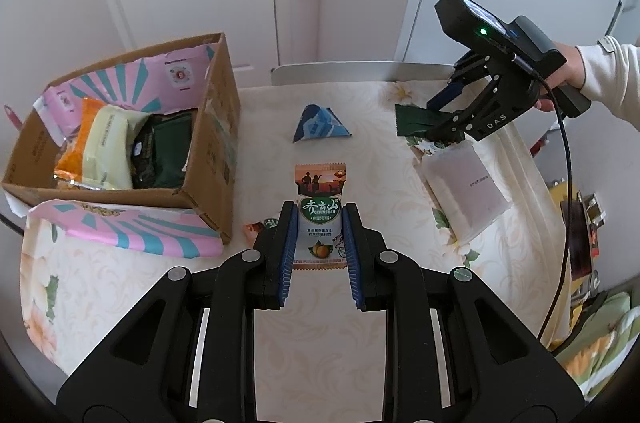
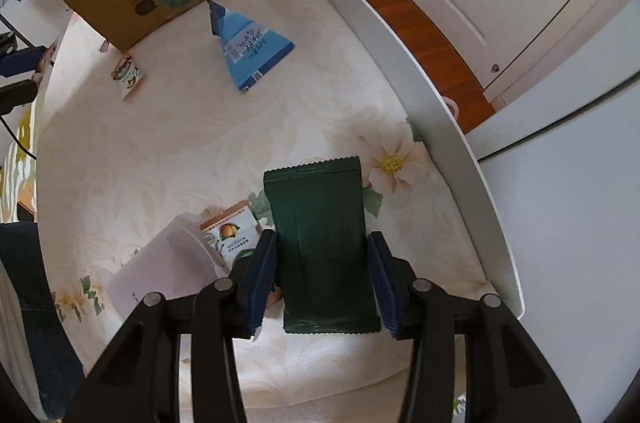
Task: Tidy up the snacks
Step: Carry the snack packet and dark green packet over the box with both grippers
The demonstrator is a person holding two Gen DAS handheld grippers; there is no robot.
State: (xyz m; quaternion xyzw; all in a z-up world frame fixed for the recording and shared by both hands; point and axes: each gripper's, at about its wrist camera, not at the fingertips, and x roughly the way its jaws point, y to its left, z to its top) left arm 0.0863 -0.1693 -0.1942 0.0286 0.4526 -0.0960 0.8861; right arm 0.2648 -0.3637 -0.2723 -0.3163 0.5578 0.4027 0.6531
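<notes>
Left claw [image 1: 317, 223] pinches fruit packet [image 1: 320, 201]; right claw [image 2: 323, 263] pinches green packet [image 2: 322, 223]; box [image 1: 208, 127] at left claw's 10 o'clock.

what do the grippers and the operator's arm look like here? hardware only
Both grippers are black linkage frames with silver pivot pins and ribbed blue finger pads. The right gripper has "DAS" in white on its frame, a black housing with a lit green LED, and a black cable hanging down. The right hand has a cream sleeve.
</notes>
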